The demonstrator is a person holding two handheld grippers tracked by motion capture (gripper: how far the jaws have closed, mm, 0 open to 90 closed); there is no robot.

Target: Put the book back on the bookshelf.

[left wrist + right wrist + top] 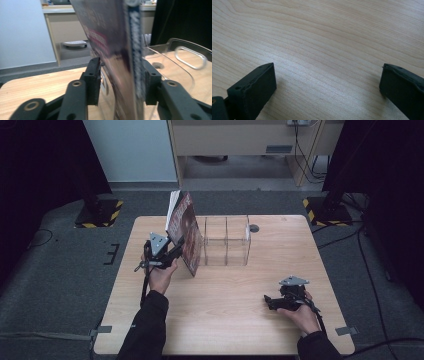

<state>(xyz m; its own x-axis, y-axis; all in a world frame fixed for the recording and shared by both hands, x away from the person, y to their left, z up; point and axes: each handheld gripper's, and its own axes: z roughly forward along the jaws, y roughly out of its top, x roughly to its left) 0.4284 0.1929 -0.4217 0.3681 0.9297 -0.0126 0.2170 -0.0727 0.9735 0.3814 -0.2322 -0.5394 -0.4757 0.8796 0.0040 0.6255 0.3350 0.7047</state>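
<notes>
- High view: book (186, 231) standing tilted on the counter (225, 320), leaning top toward 11 o'clock, just beside the clear divided organizer (227, 240) at its 3 o'clock. Left gripper (176, 245) at the book's near lower edge; right gripper (268, 301) well apart at 5 o'clock, resting on the counter.
- Left gripper view: book (117, 50) upright between the fingers (93, 82), long axis at 12 o'clock. Right pad against the spine, a gap at the left pad; grip loosened, not clamped. Organizer (175, 60) at 2 o'clock.
- Right gripper view: fingers (254, 87) spread wide over bare counter (324, 37), holding nothing.
</notes>
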